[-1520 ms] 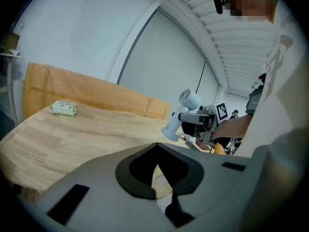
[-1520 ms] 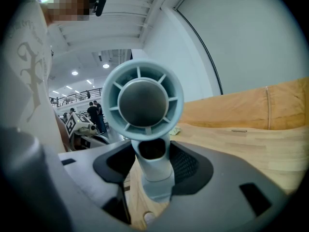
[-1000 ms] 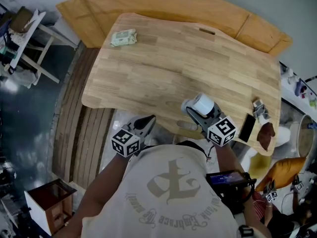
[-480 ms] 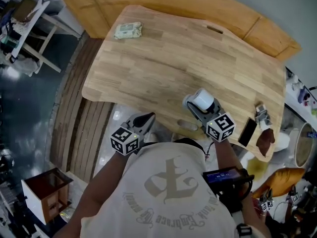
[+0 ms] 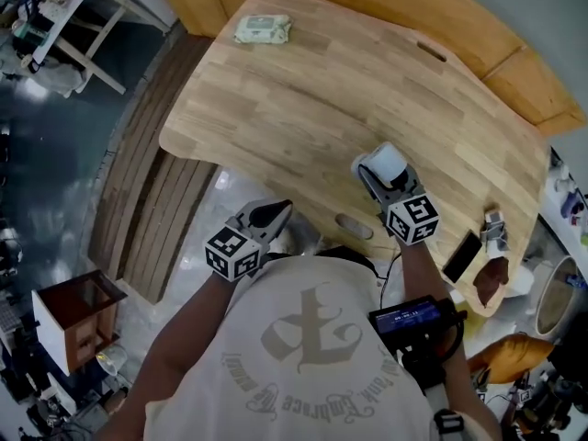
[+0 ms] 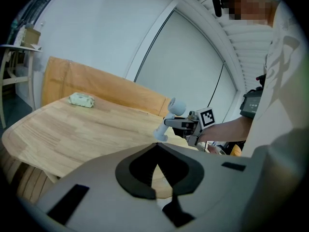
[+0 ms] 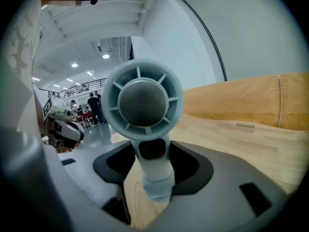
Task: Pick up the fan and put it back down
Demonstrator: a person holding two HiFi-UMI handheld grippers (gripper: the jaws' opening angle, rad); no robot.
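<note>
A small white hand-held fan with a round grille head is held over the wooden table near its front edge. My right gripper is shut on the fan's handle, a black pad on each side. In the left gripper view the fan leans, head up to the right, foot low over the wood; contact with the table cannot be told. My left gripper hangs in front of the table edge with its tips together and nothing between them.
A pale green pack of wipes lies at the table's far left. A black phone, a small metal object and a brown thing lie at the front right. A wooden box stands on the floor at left.
The right gripper has carried the fan farther from the phone and the table's front edge. The head view has swung. The left gripper stays shut in place.
</note>
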